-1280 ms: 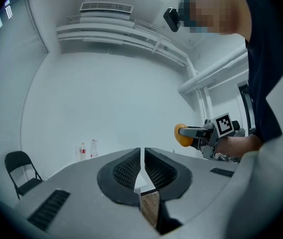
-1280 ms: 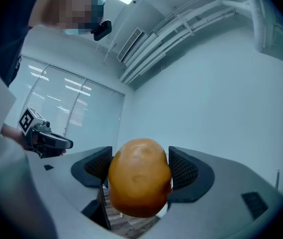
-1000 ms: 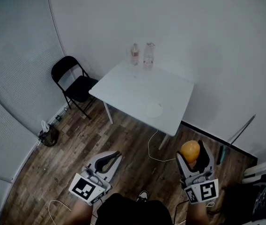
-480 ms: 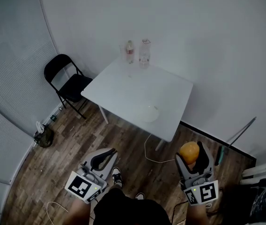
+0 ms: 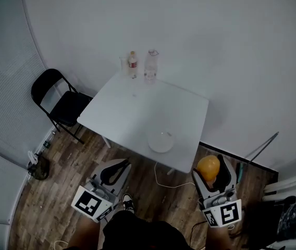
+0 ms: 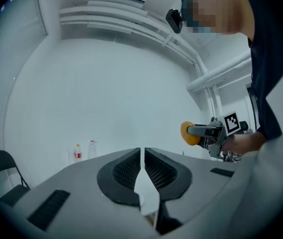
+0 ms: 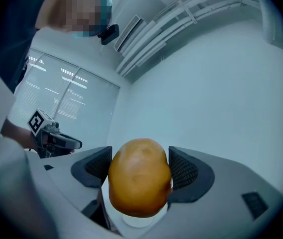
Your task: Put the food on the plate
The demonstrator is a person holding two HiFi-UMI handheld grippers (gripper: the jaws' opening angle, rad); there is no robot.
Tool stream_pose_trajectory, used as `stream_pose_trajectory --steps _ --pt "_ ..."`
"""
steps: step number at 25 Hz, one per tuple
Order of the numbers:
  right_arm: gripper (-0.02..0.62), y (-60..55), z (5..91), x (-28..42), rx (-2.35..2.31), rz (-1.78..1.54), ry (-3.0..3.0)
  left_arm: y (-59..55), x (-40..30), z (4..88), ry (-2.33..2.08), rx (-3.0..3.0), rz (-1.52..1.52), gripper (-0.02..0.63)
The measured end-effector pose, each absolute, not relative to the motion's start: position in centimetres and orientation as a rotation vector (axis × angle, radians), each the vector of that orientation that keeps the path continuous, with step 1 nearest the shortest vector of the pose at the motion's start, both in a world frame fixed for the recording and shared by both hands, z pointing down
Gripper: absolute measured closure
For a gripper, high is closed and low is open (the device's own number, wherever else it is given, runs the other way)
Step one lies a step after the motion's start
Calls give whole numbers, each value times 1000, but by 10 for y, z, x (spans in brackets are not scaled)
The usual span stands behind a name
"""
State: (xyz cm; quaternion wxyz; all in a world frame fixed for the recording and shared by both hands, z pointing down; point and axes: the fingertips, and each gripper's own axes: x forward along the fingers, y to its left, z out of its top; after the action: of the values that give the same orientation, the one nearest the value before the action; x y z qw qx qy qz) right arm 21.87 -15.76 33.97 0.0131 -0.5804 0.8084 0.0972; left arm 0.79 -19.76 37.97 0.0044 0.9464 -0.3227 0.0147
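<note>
An orange-brown bun (image 5: 209, 167) (image 7: 139, 176) sits between the jaws of my right gripper (image 5: 213, 172) (image 7: 140, 172), which is shut on it, low at the right of the head view, over the wooden floor short of the table. A white plate (image 5: 160, 141) lies near the front edge of the white table (image 5: 132, 113). My left gripper (image 5: 113, 171) (image 6: 142, 169) is shut with nothing in it, held over the floor at the lower left. The right gripper with the bun (image 6: 190, 133) also shows in the left gripper view.
Two plastic bottles (image 5: 133, 64) (image 5: 151, 65) and a clear cup stand at the table's far edge by the wall. A black folding chair (image 5: 59, 101) stands left of the table. A white cable (image 5: 164, 181) trails on the floor under the table's front.
The view has moved closer to the table, which now lies lower and nearer. Both grippers keep their places in the view; the bun stays held.
</note>
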Motion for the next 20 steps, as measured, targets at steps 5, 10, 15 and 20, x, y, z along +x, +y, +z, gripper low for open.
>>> stream_pose_trajectory --steps 5,10,15,20 --pt "229 -213 338 193 -1870 289 2496 -260 -11 378 -929 2964 51 563" --pt "229 -253 338 167 -1914 304 2467 -309 -36 387 -874 2978 59 563" --pt "229 -282 352 157 -1950 248 2466 -338 -45 392 -840 2960 40 563" --pt "229 -314 367 160 -1967 247 2503 -356 -38 406 -835 2915 71 563"
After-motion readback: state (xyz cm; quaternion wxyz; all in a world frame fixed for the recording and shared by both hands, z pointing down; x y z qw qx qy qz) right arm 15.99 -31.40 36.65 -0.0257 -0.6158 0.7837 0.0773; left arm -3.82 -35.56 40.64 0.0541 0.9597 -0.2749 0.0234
